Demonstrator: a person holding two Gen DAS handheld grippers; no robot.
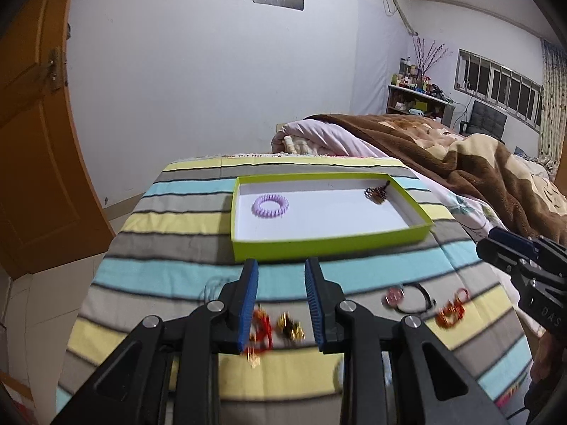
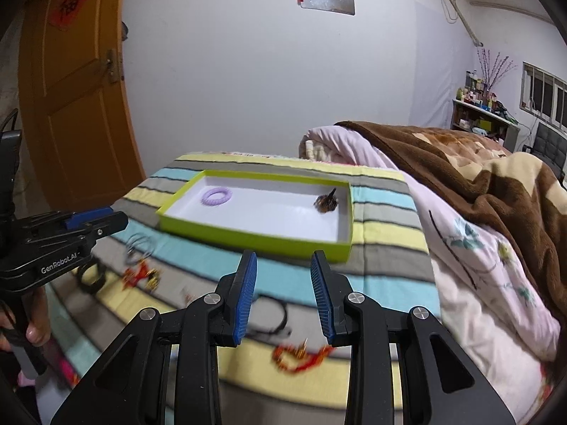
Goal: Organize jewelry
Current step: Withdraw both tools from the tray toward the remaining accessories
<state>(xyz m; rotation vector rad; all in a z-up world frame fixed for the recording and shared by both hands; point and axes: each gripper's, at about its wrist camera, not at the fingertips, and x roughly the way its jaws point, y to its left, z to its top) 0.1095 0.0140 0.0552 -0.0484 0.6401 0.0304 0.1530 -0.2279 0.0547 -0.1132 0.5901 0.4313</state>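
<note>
Tray (image 1: 329, 242), loose jewelry (image 1: 450, 313) on striped bedspread (image 1: 159, 272)

Even, fairly dim indoor light with a bluish cast fills both views; shadows are soft. Fisheye bending curves the orange door (image 1: 32, 134) at 9 o'clock, with black vignette corners. Motion blur smears the red-and-gold trinkets (image 2: 301, 356) toward 6 o'clock.

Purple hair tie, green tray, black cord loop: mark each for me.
Purple hair tie (image 1: 270, 205), left wrist view, on its coiled ring.
Green tray (image 1: 329, 242), left wrist view, on its near outer wall.
Black cord loop (image 1: 414, 299), left wrist view, on the cord's near arc.
</note>
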